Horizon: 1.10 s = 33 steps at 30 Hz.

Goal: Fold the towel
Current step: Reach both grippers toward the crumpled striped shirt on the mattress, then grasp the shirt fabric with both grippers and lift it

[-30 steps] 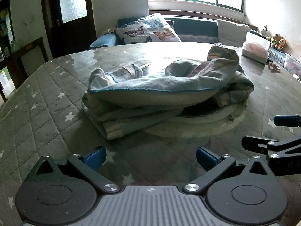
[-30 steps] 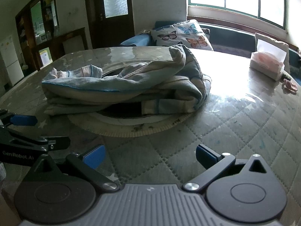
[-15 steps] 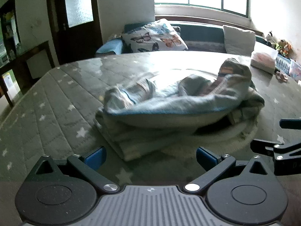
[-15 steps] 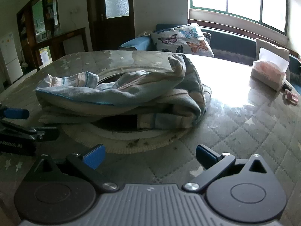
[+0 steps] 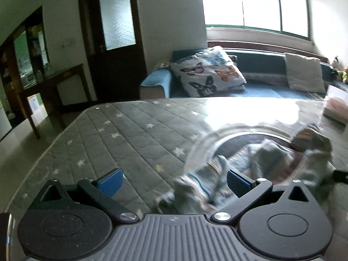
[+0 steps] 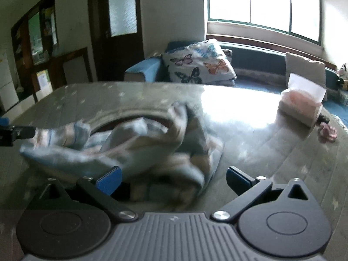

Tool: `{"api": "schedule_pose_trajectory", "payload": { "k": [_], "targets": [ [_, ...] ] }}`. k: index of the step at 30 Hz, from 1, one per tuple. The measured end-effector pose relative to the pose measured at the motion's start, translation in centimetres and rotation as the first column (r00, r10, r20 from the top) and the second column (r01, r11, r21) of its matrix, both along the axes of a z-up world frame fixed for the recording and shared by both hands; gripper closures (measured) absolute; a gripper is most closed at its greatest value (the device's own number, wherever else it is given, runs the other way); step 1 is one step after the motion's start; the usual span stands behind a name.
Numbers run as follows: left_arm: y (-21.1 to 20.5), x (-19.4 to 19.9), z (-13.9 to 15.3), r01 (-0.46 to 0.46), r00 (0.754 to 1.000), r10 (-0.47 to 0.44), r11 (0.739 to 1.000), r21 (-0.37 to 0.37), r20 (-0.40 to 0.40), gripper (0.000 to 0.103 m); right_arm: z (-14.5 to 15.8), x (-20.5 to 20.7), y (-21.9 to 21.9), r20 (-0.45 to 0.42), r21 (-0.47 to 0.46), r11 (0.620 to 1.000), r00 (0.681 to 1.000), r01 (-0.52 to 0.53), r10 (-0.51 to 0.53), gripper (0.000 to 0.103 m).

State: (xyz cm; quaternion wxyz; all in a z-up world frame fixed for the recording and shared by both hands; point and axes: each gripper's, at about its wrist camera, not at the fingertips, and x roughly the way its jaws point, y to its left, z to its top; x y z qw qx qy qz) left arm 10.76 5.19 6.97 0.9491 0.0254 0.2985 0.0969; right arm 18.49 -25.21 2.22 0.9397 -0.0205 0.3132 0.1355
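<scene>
The crumpled, soft blue-and-beige striped towel (image 6: pixel 134 150) lies heaped on the quilted, star-patterned table (image 5: pixel 130 134), just ahead of the right gripper (image 6: pixel 173 179) and the left gripper (image 5: pixel 174 181), both spread wide, empty.

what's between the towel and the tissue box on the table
In the right wrist view, only bare quilted table cover with window glare lies between the crumpled towel and the tissue box; nothing stands on that stretch.

Bare table (image 5: pixel 134 134) left of towel (image 6: pixel 134 148); tissue box (image 6: pixel 301 106) right.
</scene>
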Motion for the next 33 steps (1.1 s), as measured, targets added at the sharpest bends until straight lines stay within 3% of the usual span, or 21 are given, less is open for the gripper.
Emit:
{"api": "schedule_pose_trajectory", "payload": {
  "k": [7, 10, 12, 16, 18, 20, 23, 25, 33],
  "targets": [
    [2.0, 3.4, -0.7, 0.004, 0.997, -0.008, 0.998, -0.058, -0.077, 0.001, 0.3, 4.8, -0.6, -0.031, 0.027, 0.999, 0.999, 0.034, -0.033, 0.014],
    [2.3, 4.2, -1.3, 0.030, 0.993, -0.040, 0.996, -0.083, -0.111, 0.003, -0.3, 6.2, -0.2, -0.053, 0.010, 1.000, 0.998, 0.023, -0.022, 0.025],
    [2.4, 4.7, -1.9, 0.042, 0.989, -0.054, 0.995, -0.088, -0.135, 0.008, -0.7, 6.8, 0.0, -0.066, 0.007, 1.000, 0.998, 0.007, -0.007, 0.038],
    [2.5, 4.7, -2.9, 0.077, 0.980, -0.096, 0.991, -0.113, -0.172, 0.025, -1.2, 6.9, 0.2, -0.080, 0.013, 1.000, 0.997, -0.005, 0.006, 0.058],
    [2.5, 4.6, -3.2, 0.090, 0.977, -0.113, 0.987, -0.130, -0.181, 0.041, -1.2, 6.9, 0.0, -0.084, 0.025, 1.000, 0.996, -0.004, 0.006, 0.073],
    [2.6, 4.6, -3.5, 0.104, 0.972, -0.136, 0.980, -0.168, -0.191, 0.070, -1.1, 6.6, -0.1, -0.086, 0.038, 0.999, 0.996, -0.004, 0.007, 0.080],
    [2.7, 3.8, -3.2, 0.119, 0.973, -0.154, 0.973, -0.197, -0.174, 0.086, -0.6, 5.7, -0.3, -0.067, 0.040, 0.999, 0.998, -0.005, 0.008, 0.090],
    [2.6, 3.3, -2.6, 0.124, 0.976, -0.156, 0.972, -0.201, -0.153, 0.092, -0.2, 4.9, -0.7, -0.055, 0.047, 0.999, 0.998, -0.009, 0.012, 0.092],
    [2.7, -2.1, 0.2, 0.124, 0.988, -0.140, 0.967, -0.222, -0.058, 0.094, 2.1, 0.5, -2.3, 0.004, 0.073, 0.997, 0.999, -0.036, 0.036, 0.096]
  ]
}}
